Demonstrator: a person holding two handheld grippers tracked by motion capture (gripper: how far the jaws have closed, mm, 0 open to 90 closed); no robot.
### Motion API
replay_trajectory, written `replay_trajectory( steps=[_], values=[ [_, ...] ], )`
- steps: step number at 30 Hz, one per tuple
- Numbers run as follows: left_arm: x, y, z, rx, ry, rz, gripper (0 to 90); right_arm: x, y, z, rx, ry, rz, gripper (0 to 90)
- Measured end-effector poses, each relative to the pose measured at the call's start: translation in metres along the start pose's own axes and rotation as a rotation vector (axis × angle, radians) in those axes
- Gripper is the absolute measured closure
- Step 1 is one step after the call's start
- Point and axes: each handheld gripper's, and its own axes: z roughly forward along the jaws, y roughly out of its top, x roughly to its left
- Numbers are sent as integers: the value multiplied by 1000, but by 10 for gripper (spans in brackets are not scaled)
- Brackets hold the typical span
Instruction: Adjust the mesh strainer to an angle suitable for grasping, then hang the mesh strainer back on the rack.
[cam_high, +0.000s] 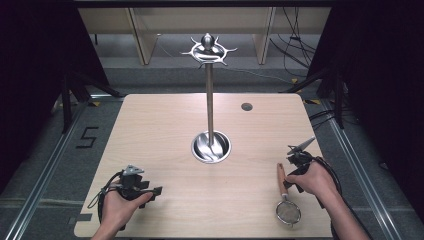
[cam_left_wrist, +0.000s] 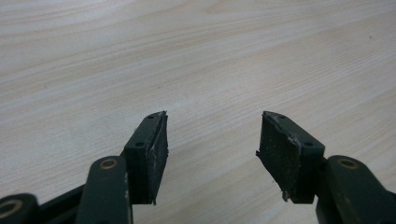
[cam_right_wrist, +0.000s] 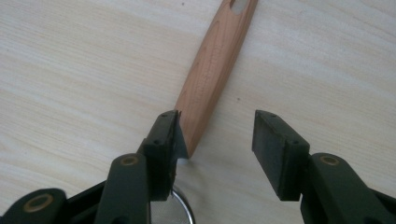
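Note:
A small strainer (cam_high: 285, 195) lies flat at the table's right front, its wooden handle (cam_right_wrist: 212, 70) pointing away from me and its mesh ring (cam_right_wrist: 184, 210) nearest me. My right gripper (cam_right_wrist: 217, 133) hovers open over the lower end of that handle, with the left jaw at the handle's edge and the right jaw over bare wood; in the high view it (cam_high: 291, 180) sits just right of the handle. The left gripper (cam_left_wrist: 212, 135) is open above bare tabletop with nothing between its jaws, at the left front (cam_high: 156, 192). A metal hanging stand (cam_high: 209, 100) rises from a bowl-shaped base (cam_high: 211, 146) at the table's centre.
The stand's top (cam_high: 208, 50) carries several curved hooks with nothing on them. A round cable grommet (cam_high: 246, 106) sits in the table (cam_high: 165, 125) at the back right. Dark curtains flank both sides, and cables trail over the floor at the right.

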Motion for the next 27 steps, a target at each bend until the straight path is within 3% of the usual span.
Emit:
replay_trajectory(
  steps=[2,5,11,12,14,15,17,18,19,20,21,22,25,27],
  values=[
    [0,-1,-1,5,-2,-3,413,0,-1,0,5,-7,-3,505],
    [1,-2,-3,0,1,-7,412,-1,-3,2,39,30,-8,487],
    [2,4,-2,-8,-7,8,412,-1,-1,0,32,36,-5,488],
    [1,4,-1,-13,-6,13,412,2,0,1,34,-15,2,490],
    [-1,4,1,-2,-12,17,410,3,3,3,39,-7,10,493],
    [-4,3,3,-21,-7,-3,408,4,5,5,32,-9,23,496],
    [-4,1,1,-13,-8,8,400,4,9,6,57,-24,17,502],
    [-3,2,1,-5,-1,16,399,3,10,7,63,21,14,504],
    [-3,1,2,-28,-5,-2,394,4,10,8,65,25,17,512],
    [-1,1,0,-11,11,1,389,5,11,10,70,29,14,518],
    [1,0,-1,-12,15,5,384,6,11,12,73,11,3,520],
    [2,0,-2,-12,15,-1,381,9,10,14,64,-15,23,521],
    [5,-1,-3,0,11,-6,379,10,12,17,73,-19,42,522],
    [5,-1,-3,-2,9,-7,379,12,13,20,78,-19,30,522]
  ],
)
